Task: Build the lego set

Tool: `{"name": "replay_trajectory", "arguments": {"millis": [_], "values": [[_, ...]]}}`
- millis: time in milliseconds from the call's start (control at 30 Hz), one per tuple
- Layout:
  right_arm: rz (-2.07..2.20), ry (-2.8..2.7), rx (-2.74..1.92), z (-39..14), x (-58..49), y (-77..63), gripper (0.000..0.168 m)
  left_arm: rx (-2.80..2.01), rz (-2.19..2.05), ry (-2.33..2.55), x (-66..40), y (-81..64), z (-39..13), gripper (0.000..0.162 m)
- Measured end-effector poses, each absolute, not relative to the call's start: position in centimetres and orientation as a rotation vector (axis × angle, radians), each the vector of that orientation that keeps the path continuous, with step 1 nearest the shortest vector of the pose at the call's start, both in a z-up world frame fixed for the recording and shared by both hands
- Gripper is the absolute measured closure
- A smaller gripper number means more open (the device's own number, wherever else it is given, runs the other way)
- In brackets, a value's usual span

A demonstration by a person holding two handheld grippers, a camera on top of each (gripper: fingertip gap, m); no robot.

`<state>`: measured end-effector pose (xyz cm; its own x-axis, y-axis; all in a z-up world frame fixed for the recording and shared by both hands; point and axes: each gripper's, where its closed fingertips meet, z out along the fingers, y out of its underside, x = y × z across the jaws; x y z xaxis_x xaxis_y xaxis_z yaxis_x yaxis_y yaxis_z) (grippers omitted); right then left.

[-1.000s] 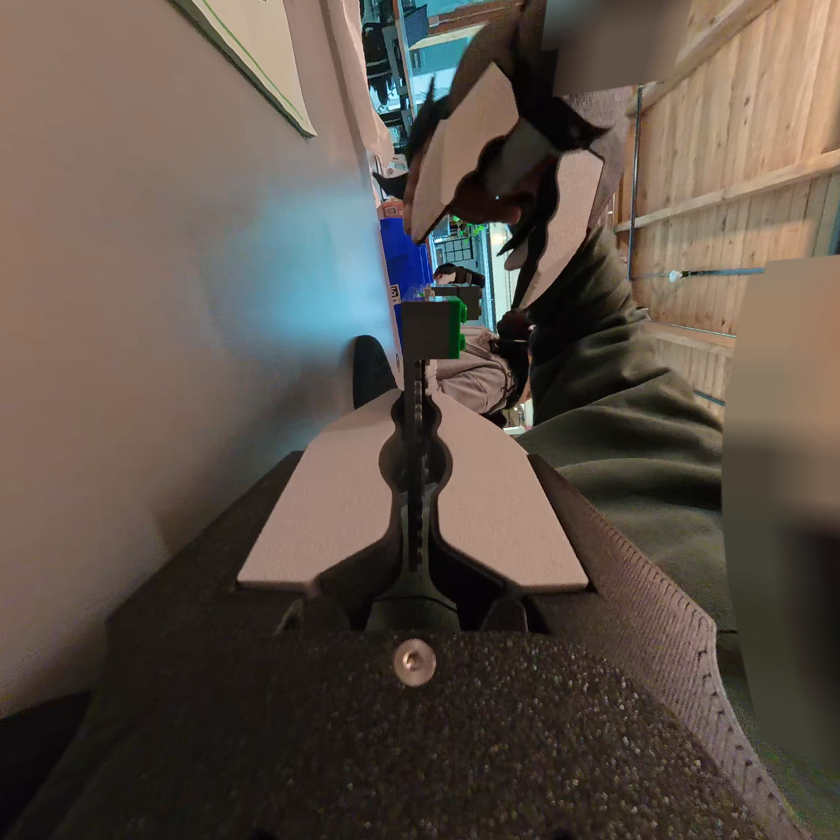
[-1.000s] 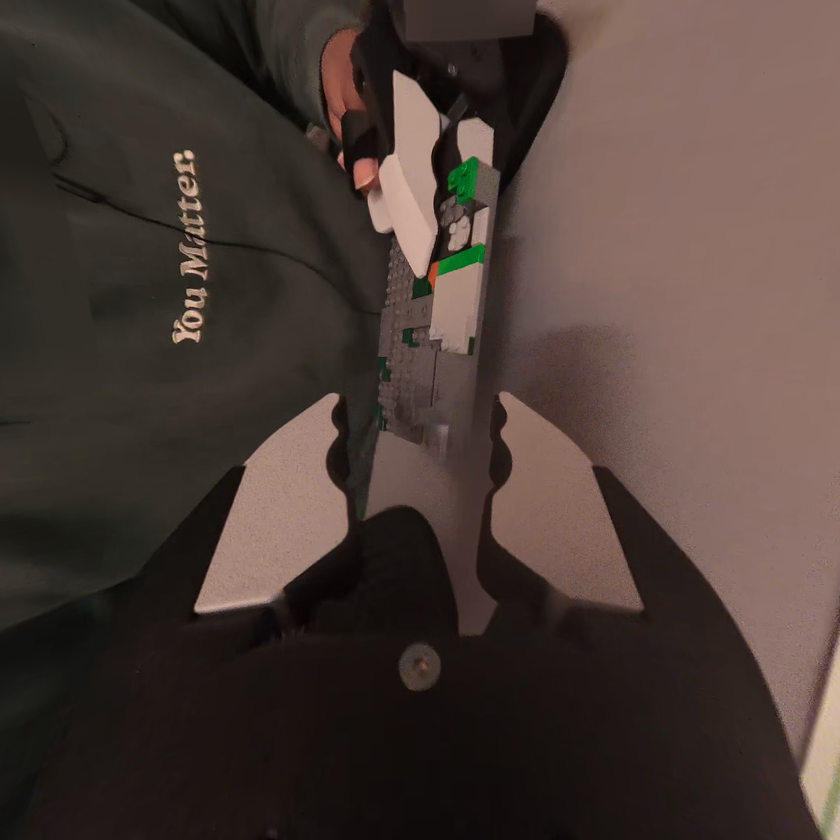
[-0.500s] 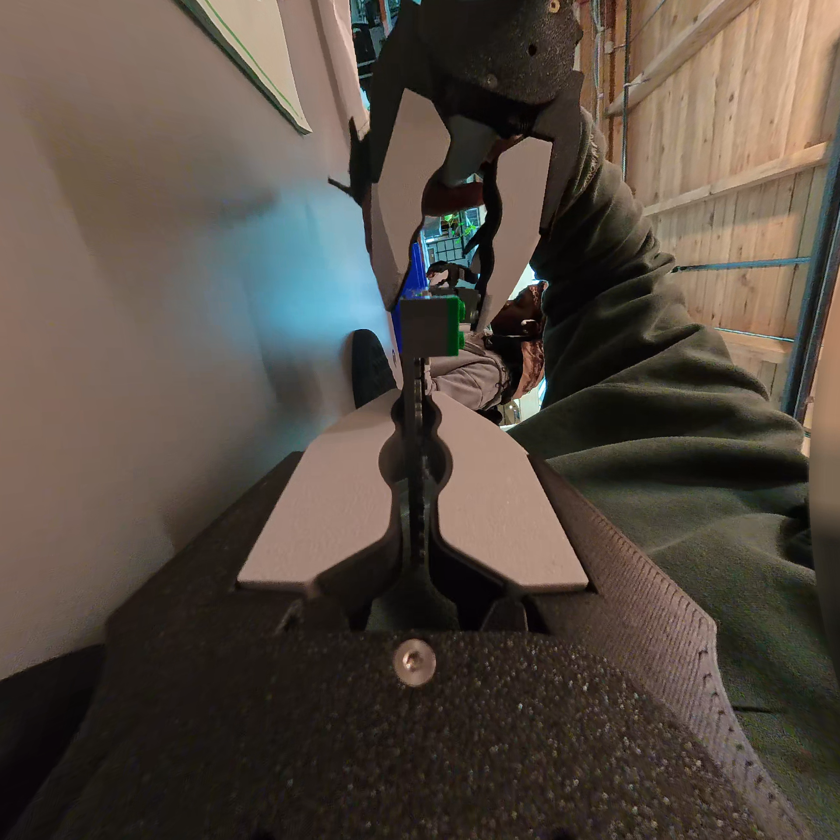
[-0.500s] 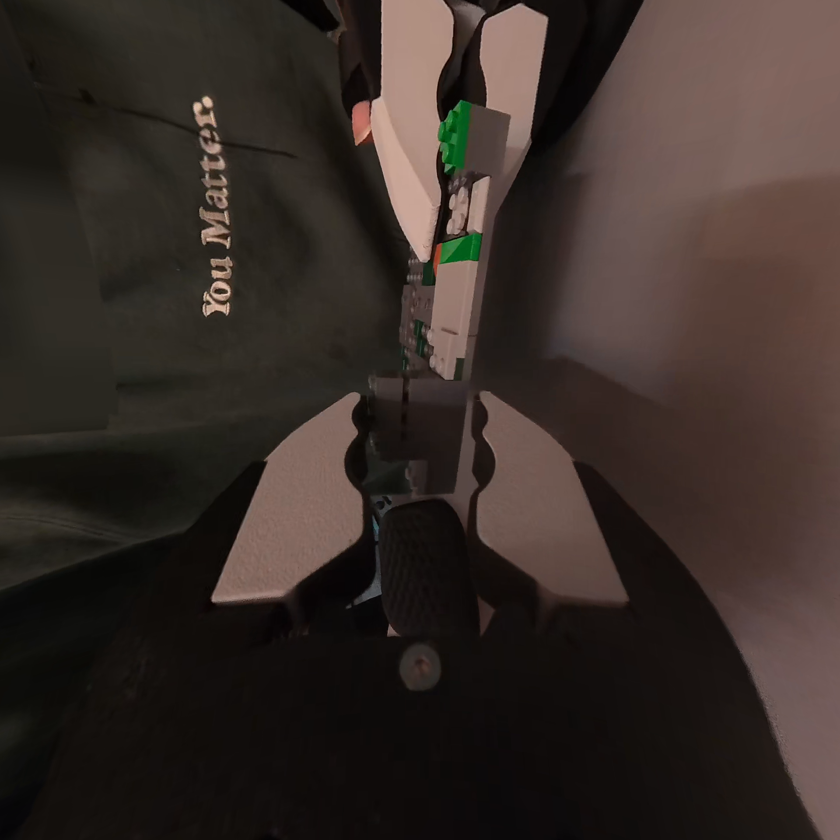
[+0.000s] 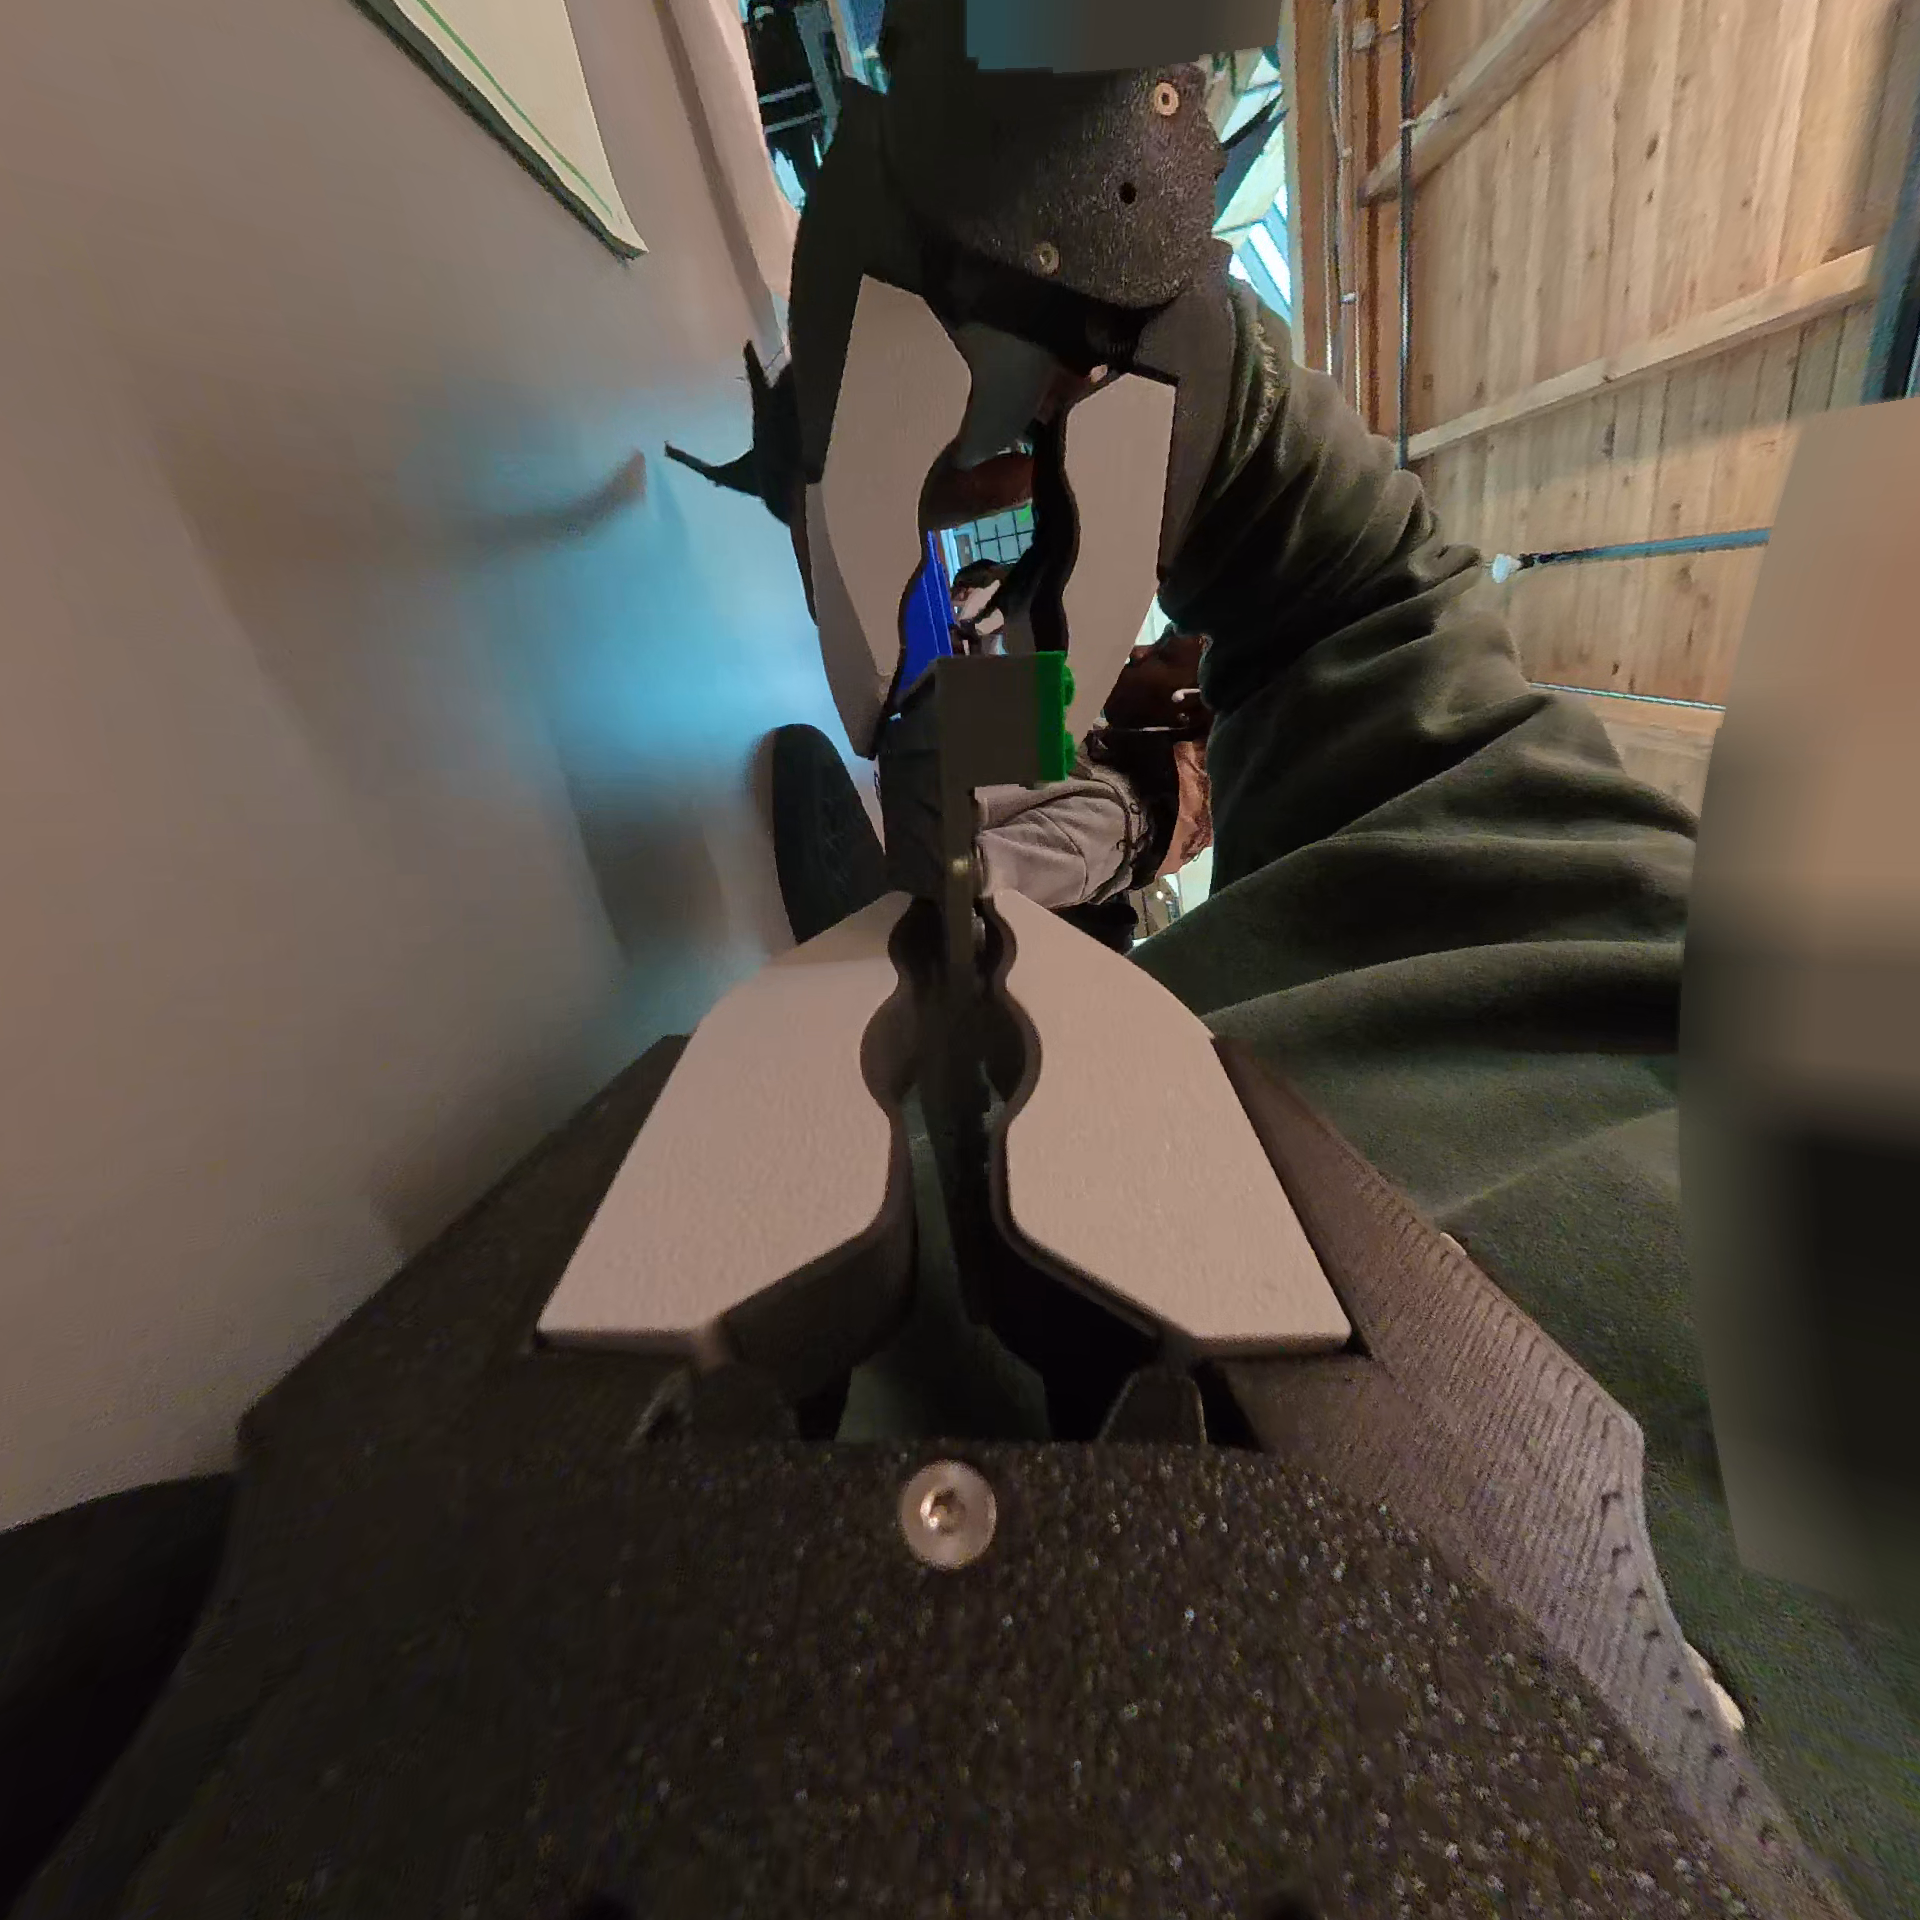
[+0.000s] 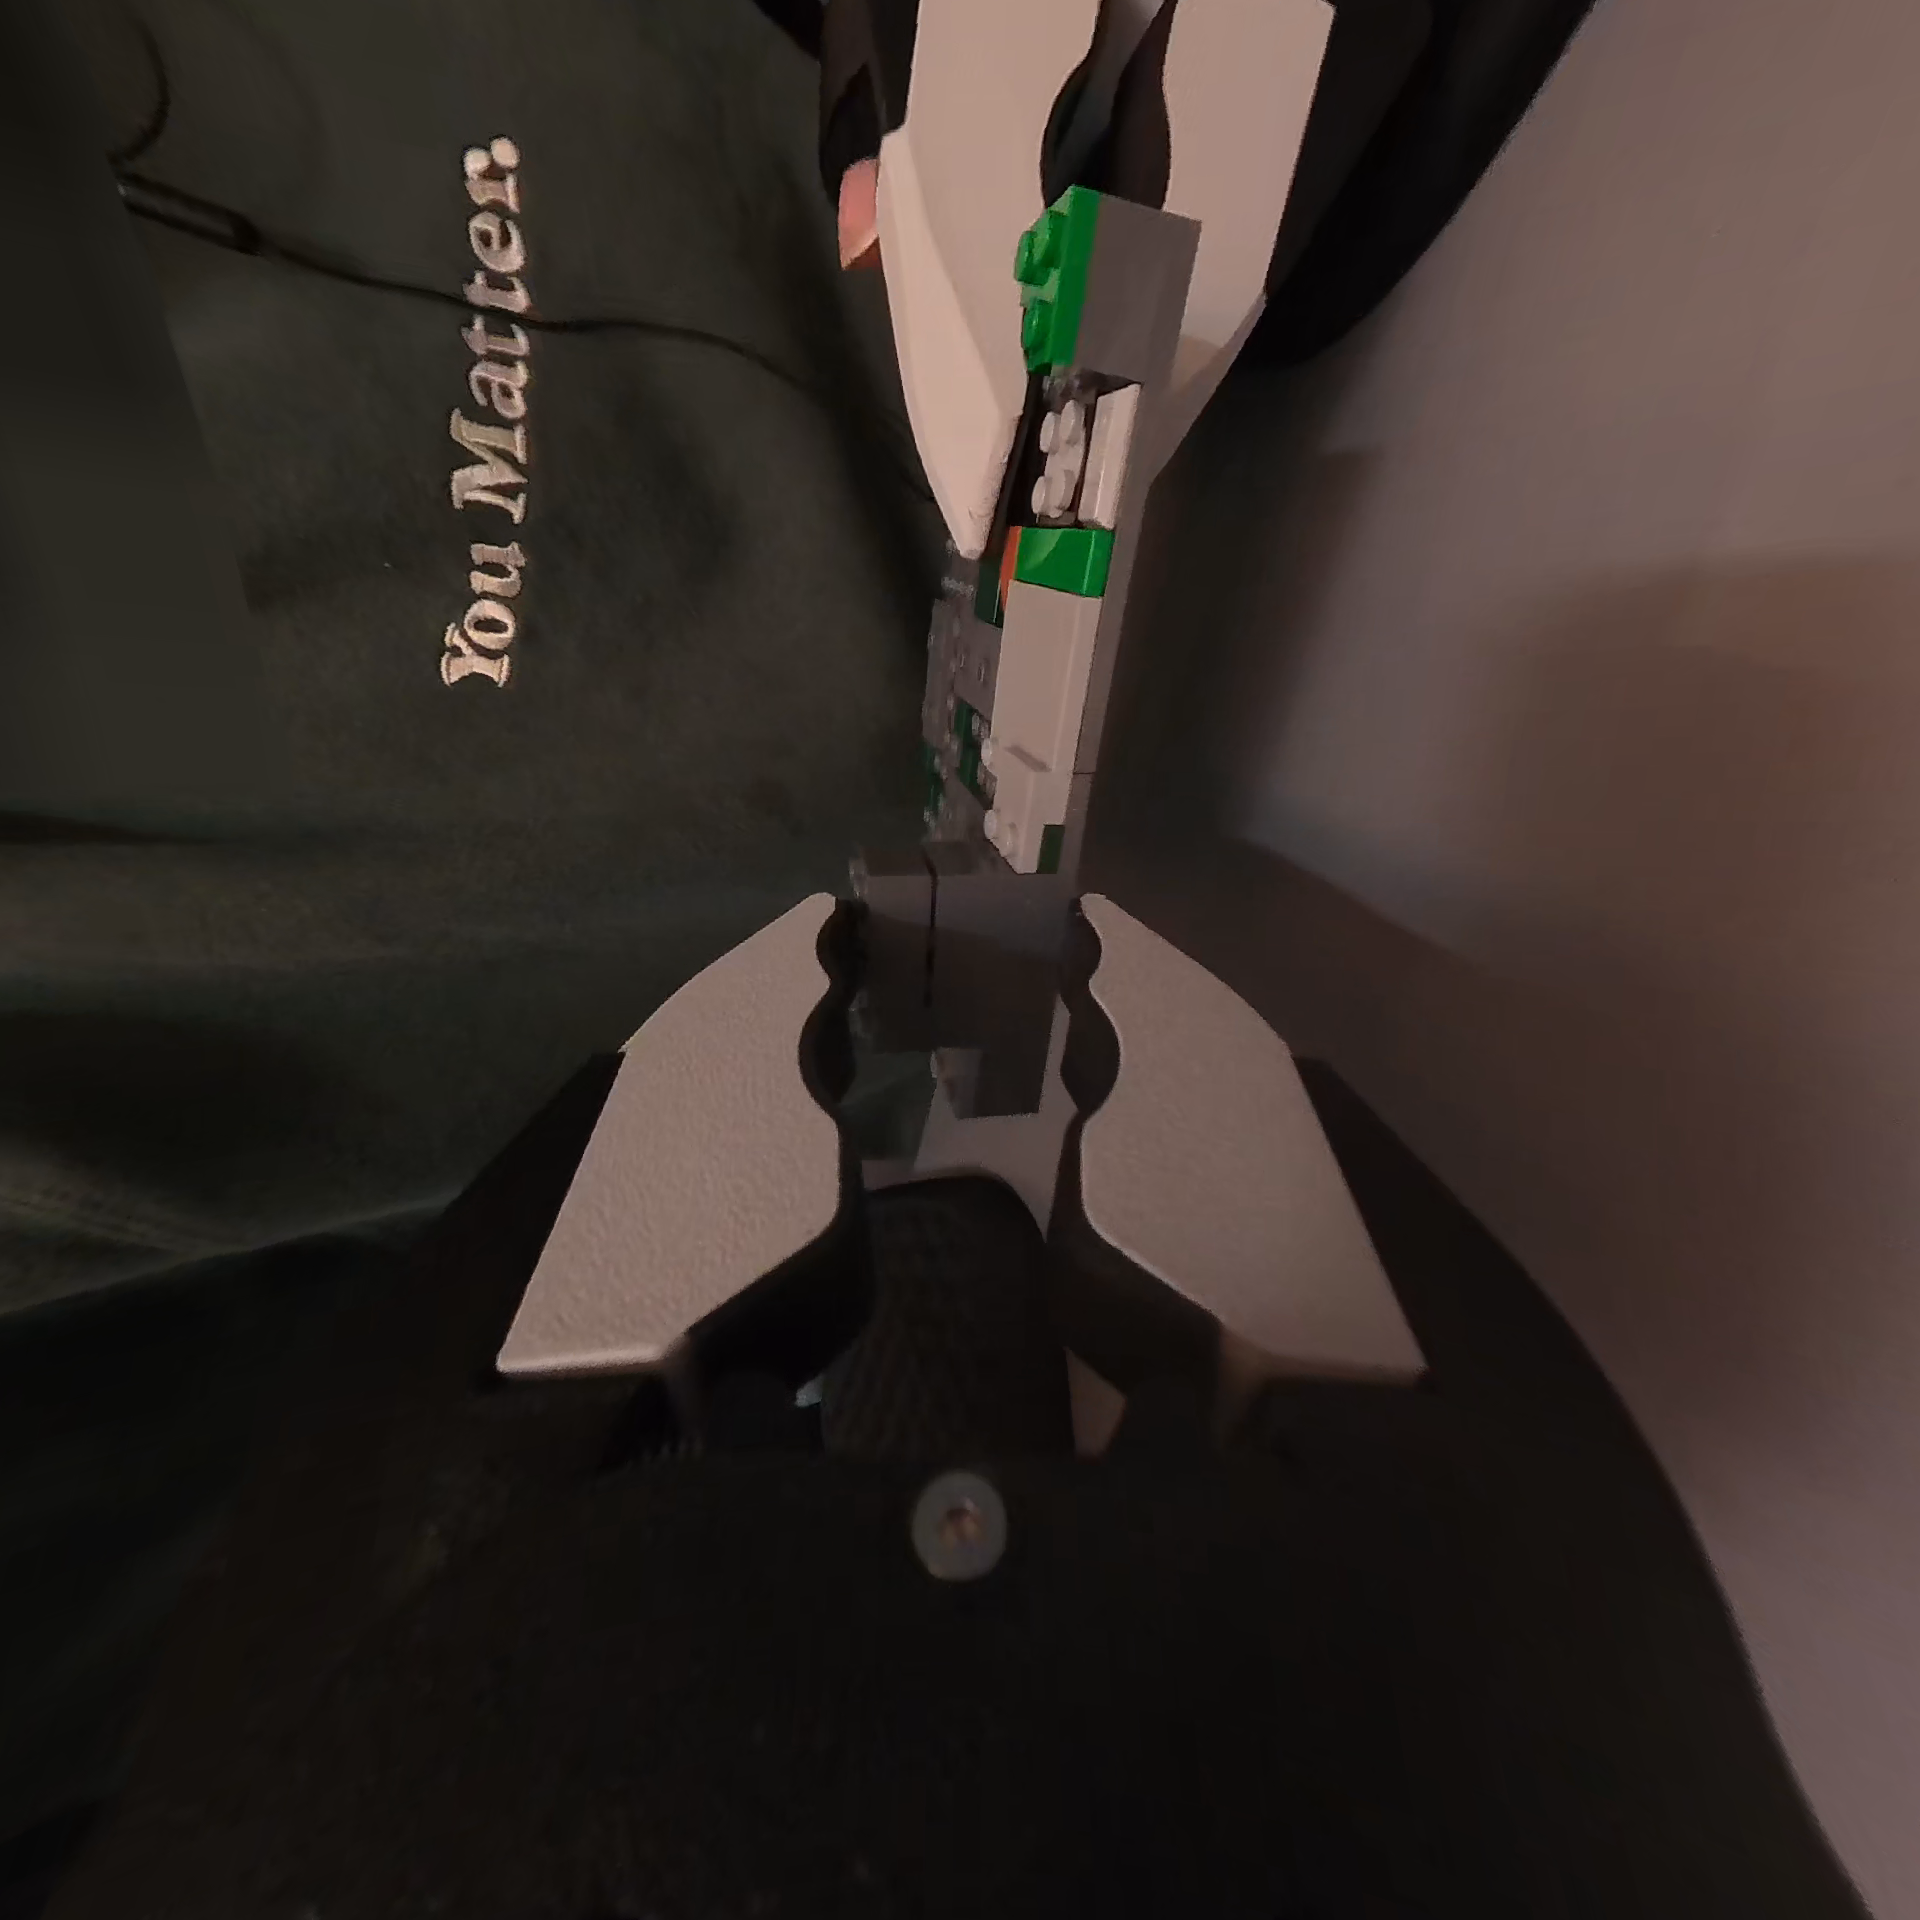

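A flat lego build [image 6: 1049, 665] of grey, white and green bricks is held on edge between both grippers, beside a white surface. My left gripper [image 5: 956, 914] is shut on the thin grey plate at one end; it also shows at the top of the right wrist view [image 6: 1081, 447]. That end carries a grey block [image 5: 987, 717] with a green brick [image 5: 1055, 717]. My right gripper [image 6: 961, 914] is shut on the dark grey bricks [image 6: 987, 966] at the other end. In the left wrist view the right gripper [image 5: 971, 707] sits beyond the block, with its fingers either side.
A white surface [image 5: 312, 623] runs close along one side of the build. The person's dark green sweatshirt [image 6: 416, 520] fills the other side. A paper sheet [image 5: 520, 104] lies farther along the white surface, and a wooden plank wall [image 5: 1610, 260] stands behind. Across from one pair of fingers to the other is roughly 6 cm.
My right gripper has moved in along the build and narrowed from wide open until its fingers meet the dark grey bricks. My left gripper has stayed shut on the plate.
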<state>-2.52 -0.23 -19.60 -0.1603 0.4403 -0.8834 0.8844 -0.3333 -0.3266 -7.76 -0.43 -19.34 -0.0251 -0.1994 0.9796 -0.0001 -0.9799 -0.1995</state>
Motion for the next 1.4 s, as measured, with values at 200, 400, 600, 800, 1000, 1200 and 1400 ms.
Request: {"name": "replay_trajectory", "arguments": {"millis": [200, 400, 600, 800, 1000, 1200, 1400], "values": [[-1.556, 1.523, 1.716, -19.6, -2.6, -0.7, 0.131, -2.071, -2.133, 0.238, -7.9, -0.6, -19.0, 0.152], [-1.584, 1.646, 1.722, -19.0, -2.6, -1.1, 0.131, -2.016, -2.001, 0.449, -7.9, -1.3, -18.2, 0.152], [-1.567, 1.773, 1.775, -18.5, -2.4, -1.7, 0.131, -1.968, -1.831, 0.656, -7.7, -2.0, -17.9, 0.154], [-1.541, 1.875, 1.791, -18.0, -2.1, -2.8, 0.123, -1.913, -1.709, 0.751, -7.5, -2.2, -17.8, 0.156], [-1.534, 1.921, 1.844, -18.6, -2.5, -3.1, 0.118, -1.880, -1.590, 0.789, -7.5, -2.0, -17.5, 0.156], [-1.522, 2.029, 1.892, -18.7, -3.1, -2.9, 0.129, -1.839, -1.432, 0.864, -7.4, -1.8, -17.6, 0.156], [-1.530, 2.137, 1.947, -18.8, -3.6, -2.5, 0.130, -1.803, -1.323, 0.928, -7.9, -1.5, -17.2, 0.156]]}}
